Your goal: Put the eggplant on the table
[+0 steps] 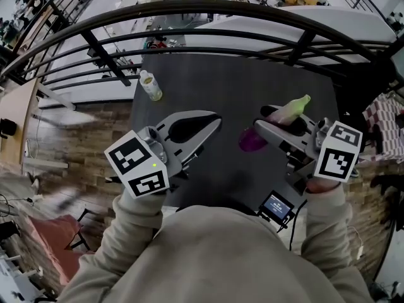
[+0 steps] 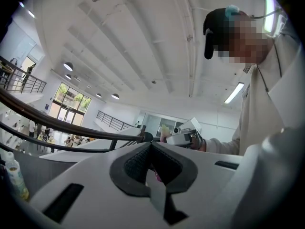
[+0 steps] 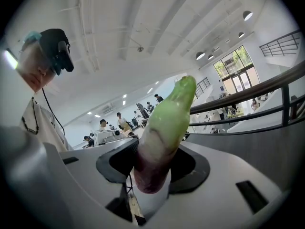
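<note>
The eggplant (image 1: pixel 282 117) is purple at its lower end and pale green at its stem end, and it lies across the jaws of my right gripper (image 1: pixel 276 122), which is shut on it. It hangs above the dark grey table (image 1: pixel 233 81). In the right gripper view the eggplant (image 3: pixel 162 132) stands up between the black pads (image 3: pixel 188 168), with its green tip pointing up and away. My left gripper (image 1: pixel 213 121) is held to the left at about the same height, shut and empty. Its black pads (image 2: pixel 138 163) meet at the tips in the left gripper view.
A small plastic bottle (image 1: pixel 150 84) stands near the table's far left edge. A black curved railing (image 1: pixel 189 17) runs behind the table. A small device with a lit screen (image 1: pixel 276 206) hangs by my right wrist. A chequered cloth (image 1: pixel 385 118) lies at the far right.
</note>
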### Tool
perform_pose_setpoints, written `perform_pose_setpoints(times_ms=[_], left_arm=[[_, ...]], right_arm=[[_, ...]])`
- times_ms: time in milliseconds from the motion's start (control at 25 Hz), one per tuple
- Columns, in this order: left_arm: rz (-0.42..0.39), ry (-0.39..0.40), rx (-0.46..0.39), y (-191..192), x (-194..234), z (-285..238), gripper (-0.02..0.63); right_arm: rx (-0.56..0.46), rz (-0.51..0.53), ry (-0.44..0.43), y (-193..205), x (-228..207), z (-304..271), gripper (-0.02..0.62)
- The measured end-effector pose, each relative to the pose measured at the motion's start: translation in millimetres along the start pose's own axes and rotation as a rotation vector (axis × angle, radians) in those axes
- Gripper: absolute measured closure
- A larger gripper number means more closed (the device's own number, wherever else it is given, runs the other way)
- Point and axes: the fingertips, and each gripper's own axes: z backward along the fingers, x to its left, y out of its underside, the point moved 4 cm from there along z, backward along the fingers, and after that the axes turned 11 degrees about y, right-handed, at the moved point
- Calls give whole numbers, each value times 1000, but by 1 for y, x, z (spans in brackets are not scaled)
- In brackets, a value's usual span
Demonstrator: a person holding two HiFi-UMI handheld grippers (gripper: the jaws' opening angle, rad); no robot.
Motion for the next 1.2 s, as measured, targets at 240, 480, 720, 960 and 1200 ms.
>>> perform_pose_setpoints(times_ms=[240,480,720,960,1200], left_arm=[[42,-11,8,14,5,3,600],[96,-19,19,35,12,6,600],[159,-29,41,65,15,11,600],[191,-53,48,84,18,15,600],[220,-77,54,111,20,21,600]], right_arm=[[30,-25,3,12,-5,-7,399],[59,-52,4,24,-11,-18,399],[103,-83,12,49,-16,-28,399],[135,-110,26,68,-25,-27,399],[186,-138,42,95,-34,-31,399]])
